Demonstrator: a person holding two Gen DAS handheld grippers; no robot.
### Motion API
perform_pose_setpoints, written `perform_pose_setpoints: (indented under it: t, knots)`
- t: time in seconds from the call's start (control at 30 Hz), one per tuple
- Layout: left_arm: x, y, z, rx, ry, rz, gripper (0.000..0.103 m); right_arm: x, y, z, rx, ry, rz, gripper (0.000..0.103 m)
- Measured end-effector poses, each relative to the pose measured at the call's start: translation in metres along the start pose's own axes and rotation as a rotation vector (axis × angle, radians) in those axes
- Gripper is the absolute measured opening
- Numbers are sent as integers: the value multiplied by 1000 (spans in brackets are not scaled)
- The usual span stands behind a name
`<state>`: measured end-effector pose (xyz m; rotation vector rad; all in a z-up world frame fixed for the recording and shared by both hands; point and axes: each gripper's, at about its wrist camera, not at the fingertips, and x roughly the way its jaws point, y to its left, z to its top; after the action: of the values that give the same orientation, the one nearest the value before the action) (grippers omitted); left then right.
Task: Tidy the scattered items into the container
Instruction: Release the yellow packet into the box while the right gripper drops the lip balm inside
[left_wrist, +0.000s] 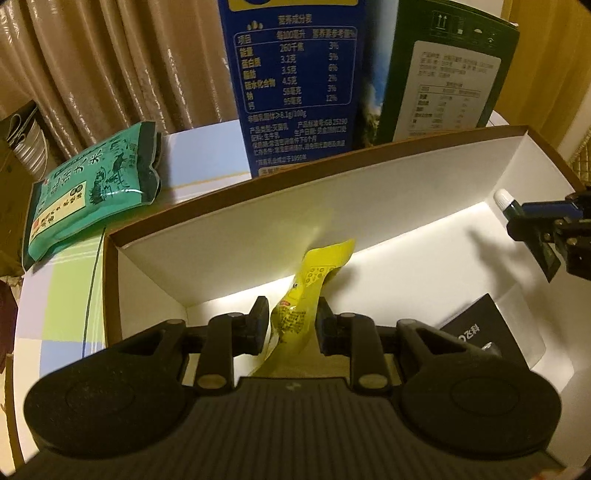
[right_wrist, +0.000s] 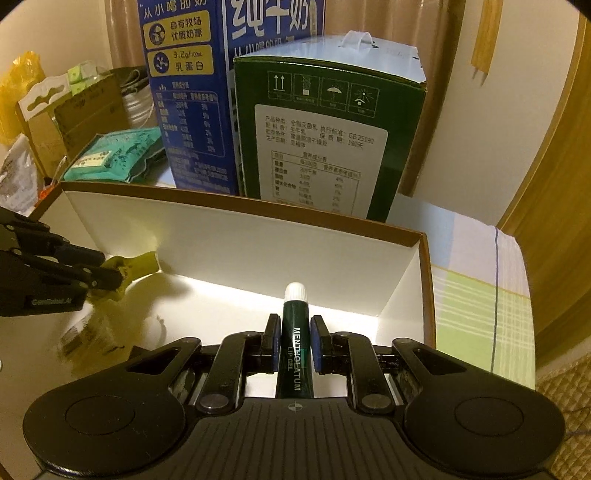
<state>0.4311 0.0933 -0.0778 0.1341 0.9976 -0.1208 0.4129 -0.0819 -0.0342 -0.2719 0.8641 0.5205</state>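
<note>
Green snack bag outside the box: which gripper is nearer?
Left. The left gripper is at the box end nearest the green snack bag; the right gripper is at the far end.

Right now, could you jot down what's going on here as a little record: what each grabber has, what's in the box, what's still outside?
left gripper: holds a yellow packet over the box, jaws close on it
right gripper: shut on a green lip gel tube, white cap pointing forward
box: open, white inside, brown rim
already in box: a black card near one corner
still outside: a green bag on the cloth beside the box
behind box: a blue carton and a dark green carton, upright
</note>
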Motion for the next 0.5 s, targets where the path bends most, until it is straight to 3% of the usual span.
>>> perform_pose_setpoints:
  t: [0.3,0.5]
  knots:
    - [-2,-1,1,11,-2,-10,29,2,2,1,-34,-31,1,14]
    - [-9,-3,1,29,-5,-5,40,-4,5,2,-61,-72,3,17]
